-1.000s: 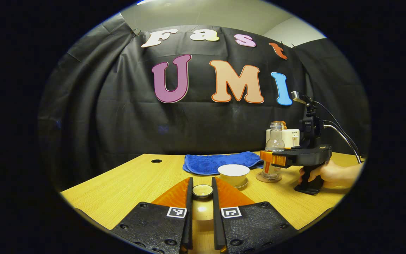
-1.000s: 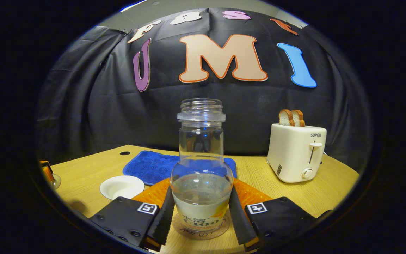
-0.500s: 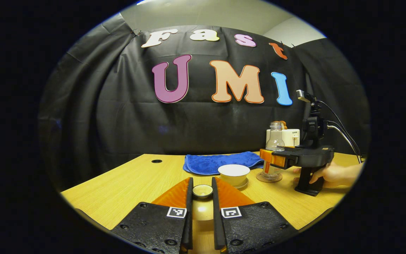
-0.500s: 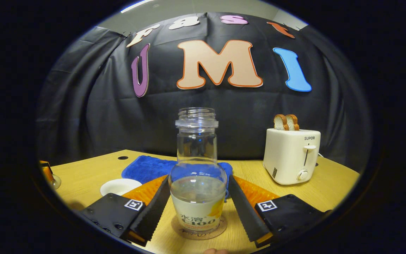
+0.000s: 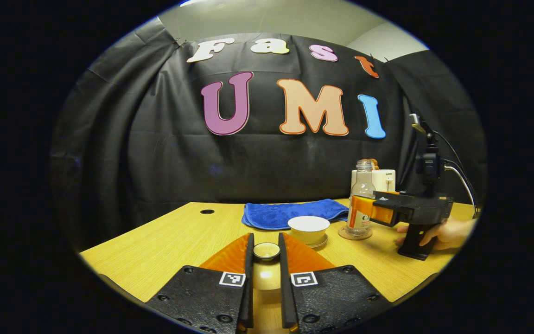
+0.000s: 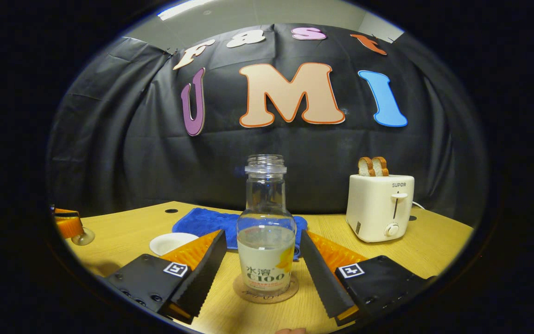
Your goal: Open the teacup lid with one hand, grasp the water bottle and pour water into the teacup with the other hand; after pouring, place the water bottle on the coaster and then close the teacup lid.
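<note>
Right gripper view adds bread (image 6: 372, 166) in the toaster (image 6: 380, 207).

Water bottle (image 6: 266, 232) upright on coaster (image 6: 265, 291)

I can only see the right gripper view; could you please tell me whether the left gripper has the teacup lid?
Observer: Yes. In the left gripper view, the left gripper is shut on the lid, on the near side of the teacup.
Operator: Thank you. Does the teacup stand on anything? A finger hides its base from me.
Observer: It stands uncovered on a small saucer.
Operator: And what holds the right gripper?
Observer: A hand grips the handle of the right gripper, whose fingers reach towards the bottle.
</note>
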A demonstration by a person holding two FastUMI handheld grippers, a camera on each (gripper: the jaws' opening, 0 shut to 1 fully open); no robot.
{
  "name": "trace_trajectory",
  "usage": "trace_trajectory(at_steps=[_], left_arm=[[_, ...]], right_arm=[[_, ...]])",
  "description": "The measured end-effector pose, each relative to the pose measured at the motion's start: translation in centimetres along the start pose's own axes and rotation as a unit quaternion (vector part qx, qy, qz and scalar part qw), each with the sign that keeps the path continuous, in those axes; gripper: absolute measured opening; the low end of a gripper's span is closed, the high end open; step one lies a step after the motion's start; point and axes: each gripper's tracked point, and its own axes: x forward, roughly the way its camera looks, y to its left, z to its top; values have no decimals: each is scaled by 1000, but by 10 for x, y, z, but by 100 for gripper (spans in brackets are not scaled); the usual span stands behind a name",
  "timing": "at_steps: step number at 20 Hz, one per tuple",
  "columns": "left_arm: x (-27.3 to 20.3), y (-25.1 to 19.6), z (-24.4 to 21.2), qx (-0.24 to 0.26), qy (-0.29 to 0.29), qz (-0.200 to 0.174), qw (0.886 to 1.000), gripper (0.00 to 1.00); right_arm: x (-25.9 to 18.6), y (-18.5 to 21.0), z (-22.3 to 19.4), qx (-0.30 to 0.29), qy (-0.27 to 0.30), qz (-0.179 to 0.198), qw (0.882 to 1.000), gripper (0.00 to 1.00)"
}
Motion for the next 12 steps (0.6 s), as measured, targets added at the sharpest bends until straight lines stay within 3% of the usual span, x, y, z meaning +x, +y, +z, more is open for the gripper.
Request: trace_trajectory(at_steps=[1, 3, 6, 7, 9, 10, 11, 12], left_arm=[[0, 0, 0, 0, 0, 1, 1000, 21], [0, 0, 0, 0, 0, 3, 1000, 21], [4, -1, 0, 0, -1, -1, 1000, 21], [6, -3, -2, 1, -3, -7, 1000, 21], [27, -21, 0, 0, -3, -39, 999, 21], [40, -32, 0, 2, 0, -56, 998, 21], [50, -36, -1, 1, 1, -64, 998, 21], [61, -39, 0, 2, 1, -67, 998, 21]], right_arm=[[-10, -2, 2, 0, -2, -1, 1000, 96], [-35, -9, 3, 0, -4, -5, 1000, 100], [-75, -22, 6, 1, -6, -3, 1000, 95], [-87, -27, 6, 1, -6, 0, 1000, 100], [-108, -42, 8, 2, -8, -1, 1000, 100], [-115, -53, 9, 3, -9, -9, 1000, 95], [-123, -61, 9, 2, -9, -14, 1000, 100], [-128, -68, 9, 3, -9, -16, 1000, 96]])
